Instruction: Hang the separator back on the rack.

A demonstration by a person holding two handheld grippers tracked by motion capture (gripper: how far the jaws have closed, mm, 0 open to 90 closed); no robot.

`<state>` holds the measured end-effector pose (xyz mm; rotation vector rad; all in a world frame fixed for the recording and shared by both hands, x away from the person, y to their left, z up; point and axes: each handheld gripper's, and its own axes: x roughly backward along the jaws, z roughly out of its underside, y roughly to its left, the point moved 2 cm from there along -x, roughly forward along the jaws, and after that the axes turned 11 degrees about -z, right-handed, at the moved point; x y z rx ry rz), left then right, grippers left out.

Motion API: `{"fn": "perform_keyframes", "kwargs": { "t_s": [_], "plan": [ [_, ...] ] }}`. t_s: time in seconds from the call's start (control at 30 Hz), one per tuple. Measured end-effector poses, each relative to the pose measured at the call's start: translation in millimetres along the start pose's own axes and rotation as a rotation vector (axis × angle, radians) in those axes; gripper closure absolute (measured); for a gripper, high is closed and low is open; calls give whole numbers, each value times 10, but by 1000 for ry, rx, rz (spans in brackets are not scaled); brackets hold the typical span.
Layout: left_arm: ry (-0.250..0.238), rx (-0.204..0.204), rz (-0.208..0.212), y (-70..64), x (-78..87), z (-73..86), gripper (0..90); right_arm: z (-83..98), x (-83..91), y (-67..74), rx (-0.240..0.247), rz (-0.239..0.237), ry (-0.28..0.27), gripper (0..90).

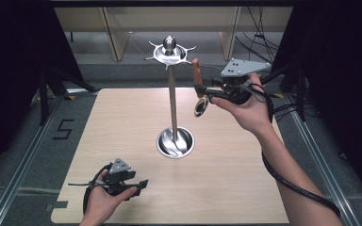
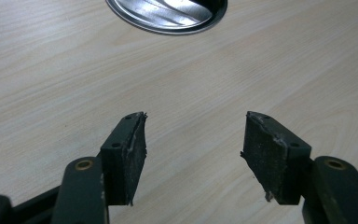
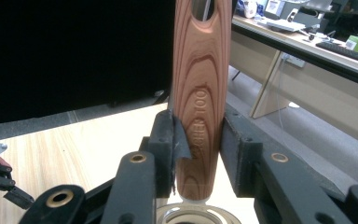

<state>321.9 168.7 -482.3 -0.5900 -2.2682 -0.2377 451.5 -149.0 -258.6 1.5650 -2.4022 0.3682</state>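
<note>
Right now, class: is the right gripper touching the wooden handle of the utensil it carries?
Touching. The right gripper view shows both pads of the right gripper pressed against the sides of the wooden handle, with no gap either side.

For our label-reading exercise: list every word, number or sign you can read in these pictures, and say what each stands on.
"5": black tape mark on the floor left of the table.
"TOOL" (likely), then blurred letters: stamped into the wooden handle held in the right claw.
Items on the far desk: too small to read.
</note>
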Motion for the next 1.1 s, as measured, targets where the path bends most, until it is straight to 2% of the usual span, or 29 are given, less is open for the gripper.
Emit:
{"fn": "perform_keyframes", "kwargs": {
  "t_s": [0.1,0.13,0.17,0.23,0.5,0.53,0.57,0.67,0.73,0.77,0.83,0.87,0.93,0.97,1.0,1.03,1.07,1.1],
  "plan": [
    [-19,27,-10,-19,-15,-4,383,-3,-15,-13,-7,1,-4,684],
    [-20,27,-9,-18,-15,-4,383,-6,-12,-28,3,-1,4,685],
    [-20,27,-9,-17,-16,-3,383,-5,-18,-24,-12,-6,7,685],
    [-19,27,-10,-17,-15,-4,384,-1,-40,-41,-12,-15,13,685],
    [-23,35,-5,-20,-8,-4,383,-34,-139,-20,-45,-12,12,682],
    [-3,0,-13,0,17,0,384,-25,-154,-11,-57,-10,26,677],
    [-8,6,1,1,7,0,384,-10,-168,-5,-62,-2,21,651],
    [-17,23,0,-7,15,1,384,50,-146,28,-74,20,-11,523],
    [-22,21,-4,-6,14,6,384,156,-76,63,-80,56,-21,472],
    [-10,12,2,5,23,7,384,235,-28,78,-76,79,-20,461],
    [-9,12,-7,5,23,8,384,469,104,140,-94,99,4,461],
    [-12,12,-11,1,20,7,384,594,167,163,-82,102,28,463],
    [-8,-4,-17,4,20,1,386,843,272,252,-109,95,72,463],
    [5,-30,-16,18,26,-3,386,1005,313,301,-114,84,104,464],
    [-7,-12,-15,2,19,-6,387,1210,373,380,-129,73,152,466],
    [-12,0,-13,-7,14,-8,386,1333,405,430,-139,77,169,465],
    [-1,-7,-12,0,19,-8,387,1493,450,495,-153,75,201,465],
    [-24,22,-22,-18,0,-4,388,1680,513,585,-187,80,236,464]
  ]
}}
